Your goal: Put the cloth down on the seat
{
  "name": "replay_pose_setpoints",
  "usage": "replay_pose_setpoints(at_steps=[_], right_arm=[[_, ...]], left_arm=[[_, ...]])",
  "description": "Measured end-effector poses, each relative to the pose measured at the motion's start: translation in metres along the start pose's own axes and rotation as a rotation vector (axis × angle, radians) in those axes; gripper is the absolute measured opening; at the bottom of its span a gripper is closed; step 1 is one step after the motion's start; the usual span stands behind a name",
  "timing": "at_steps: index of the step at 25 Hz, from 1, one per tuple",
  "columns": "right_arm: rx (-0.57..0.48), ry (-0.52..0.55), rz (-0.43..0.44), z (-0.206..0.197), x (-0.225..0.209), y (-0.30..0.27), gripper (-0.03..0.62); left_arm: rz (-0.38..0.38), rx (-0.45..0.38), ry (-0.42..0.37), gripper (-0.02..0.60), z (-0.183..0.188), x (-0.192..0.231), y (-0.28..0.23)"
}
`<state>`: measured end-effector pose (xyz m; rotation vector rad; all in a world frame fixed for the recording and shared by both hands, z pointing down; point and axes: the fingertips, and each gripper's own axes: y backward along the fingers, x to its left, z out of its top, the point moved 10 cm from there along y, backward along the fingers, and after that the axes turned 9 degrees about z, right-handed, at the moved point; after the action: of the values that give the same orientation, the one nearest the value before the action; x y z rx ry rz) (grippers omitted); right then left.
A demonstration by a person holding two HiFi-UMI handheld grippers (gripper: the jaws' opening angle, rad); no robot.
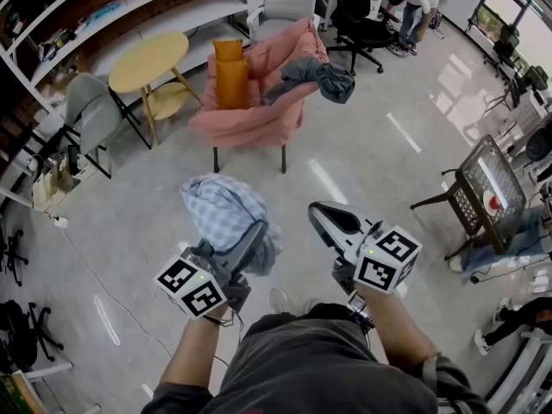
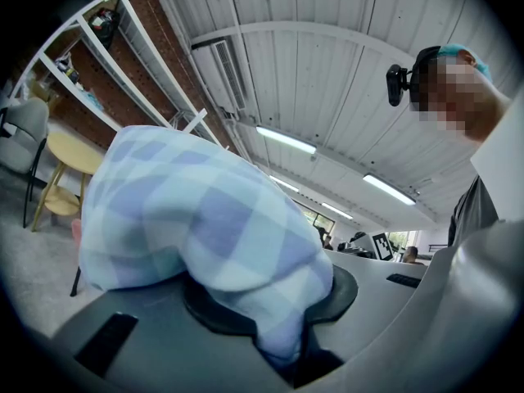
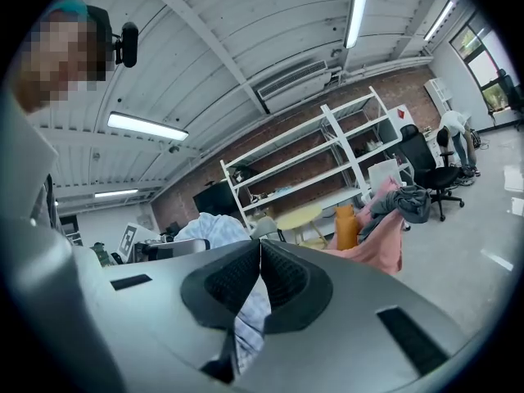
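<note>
My left hand-held gripper (image 1: 257, 229): pinching the checked cloth (image 1: 222, 210).
My right hand-held gripper (image 1: 316, 210): pressed together on a fold of it.

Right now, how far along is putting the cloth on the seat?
Done: the checked cloth is picked up, bunched in the fingers of the left gripper. In hand: it is held up, well short of the pink armchair. Left: reaching the chair and laying the cloth on its seat.
</note>
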<state>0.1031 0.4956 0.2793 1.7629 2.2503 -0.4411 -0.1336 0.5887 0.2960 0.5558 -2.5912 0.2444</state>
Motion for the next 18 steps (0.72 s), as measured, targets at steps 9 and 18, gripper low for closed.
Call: replay_pose_setpoints(at_steps=[9, 18], right_arm=[[-0.022, 0.003, -0.010, 0.013, -0.019, -0.024, 0.015], [-0.046, -0.017, -0.023, 0.035, -0.082, -0.035, 0.015]], left_arm=[[0.003, 0.001, -0.003, 0.110, 0.017, 0.027, -0.012], [0.018, 0.020, -0.005, 0.109, 0.033, 0.051, -0.062]])
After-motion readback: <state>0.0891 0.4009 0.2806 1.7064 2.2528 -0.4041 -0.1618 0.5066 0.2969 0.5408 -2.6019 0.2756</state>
